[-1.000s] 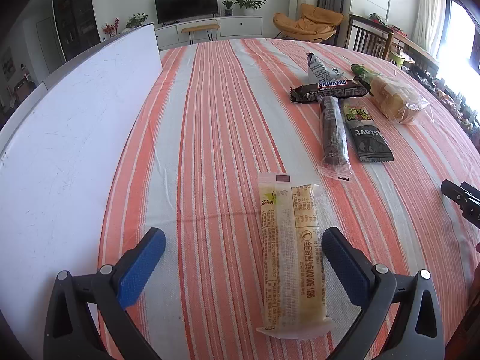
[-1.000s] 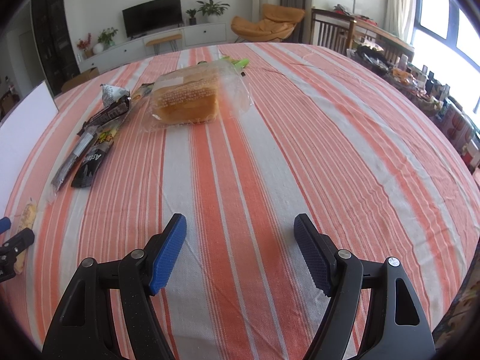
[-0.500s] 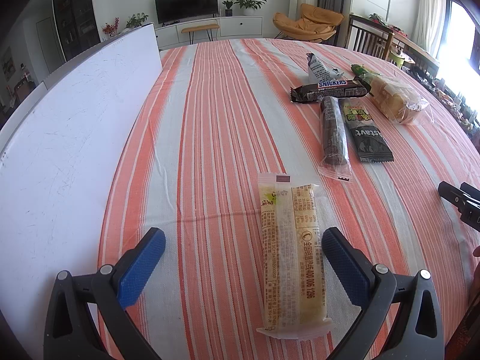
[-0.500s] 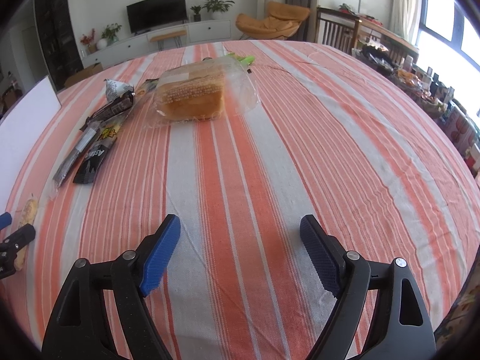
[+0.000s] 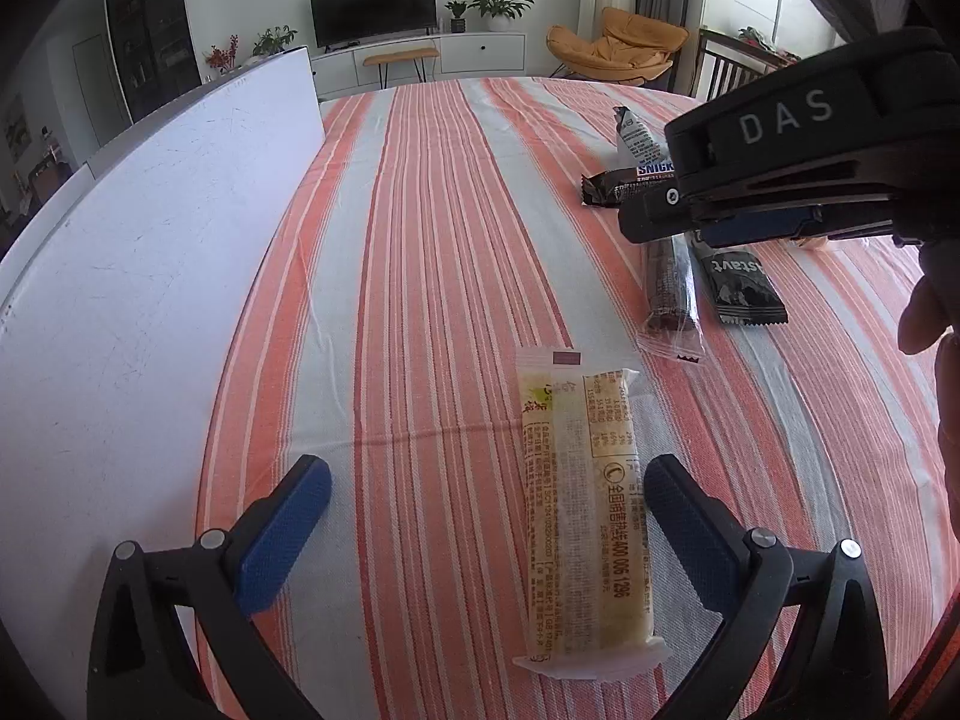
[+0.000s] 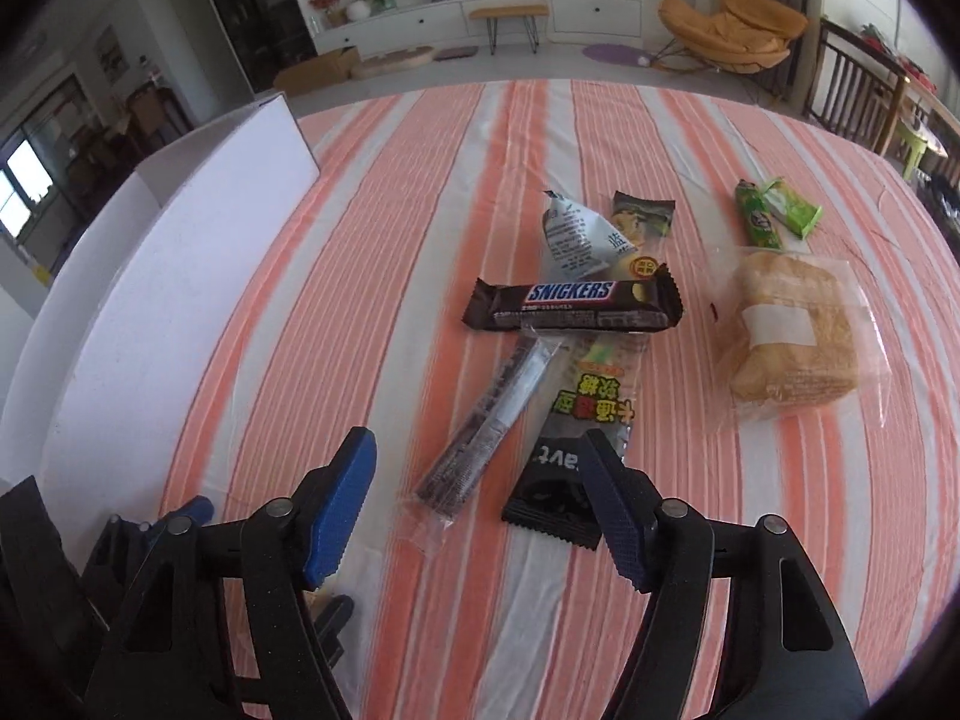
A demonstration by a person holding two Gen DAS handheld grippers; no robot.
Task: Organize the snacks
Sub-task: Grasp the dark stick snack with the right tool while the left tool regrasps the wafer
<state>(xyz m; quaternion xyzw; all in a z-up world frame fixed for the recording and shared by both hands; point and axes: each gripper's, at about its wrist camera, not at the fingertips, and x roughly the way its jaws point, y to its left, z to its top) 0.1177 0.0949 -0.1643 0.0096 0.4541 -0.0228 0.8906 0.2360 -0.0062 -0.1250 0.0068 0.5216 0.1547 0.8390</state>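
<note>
A yellow wrapped snack bar (image 5: 585,510) lies lengthwise on the striped tablecloth, between the fingers of my left gripper (image 5: 486,516) and nearer the right one. That gripper is open and touches nothing. My right gripper (image 6: 480,498) hovers over a pile of snacks with its jaws closing. The near end of a long dark bar in a clear wrapper (image 6: 486,426) lies between its fingers, not pressed. A black packet (image 6: 570,438) lies by its right finger (image 6: 606,492). A Snickers bar (image 6: 570,306) lies crosswise behind them. In the left wrist view the right gripper (image 5: 654,219) hangs at the upper right.
A large white box (image 5: 150,270) runs along the table's left side. Behind the pile lie a bagged bread loaf (image 6: 792,342), green packets (image 6: 774,213) and a white-blue pouch (image 6: 576,234). A person's hand (image 5: 936,324) shows at the right edge. Chairs stand beyond the table.
My right gripper swept left from bare cloth to above the snack pile and narrowed its jaws. It now fills the upper right of the left wrist view. The left gripper stayed put.
</note>
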